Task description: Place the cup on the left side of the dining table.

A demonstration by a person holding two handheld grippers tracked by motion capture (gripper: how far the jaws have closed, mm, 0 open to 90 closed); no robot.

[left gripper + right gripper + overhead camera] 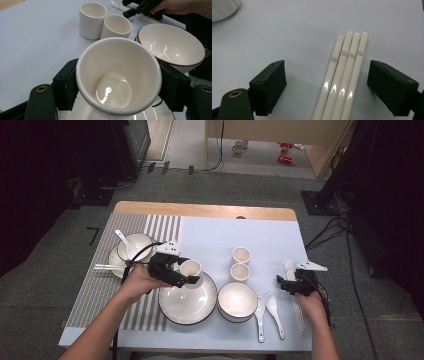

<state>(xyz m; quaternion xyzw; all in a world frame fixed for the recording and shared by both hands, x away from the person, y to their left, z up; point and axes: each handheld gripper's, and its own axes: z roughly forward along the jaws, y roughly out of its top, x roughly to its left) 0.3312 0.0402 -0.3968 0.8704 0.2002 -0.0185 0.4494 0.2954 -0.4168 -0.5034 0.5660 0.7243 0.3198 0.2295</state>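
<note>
Cup (pixel 118 77): clamped in left gripper (pixel 186 274), over plate (pixel 187 304). Step: carrying; next, a steady set-down. Chopsticks (pixel 343 75): on table between right gripper's (pixel 337 87) released jaws.

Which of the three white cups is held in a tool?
The cup over the big plate, clamped in the left tool. The other two cups stand free, side by side, on the blue cloth further right.
</note>
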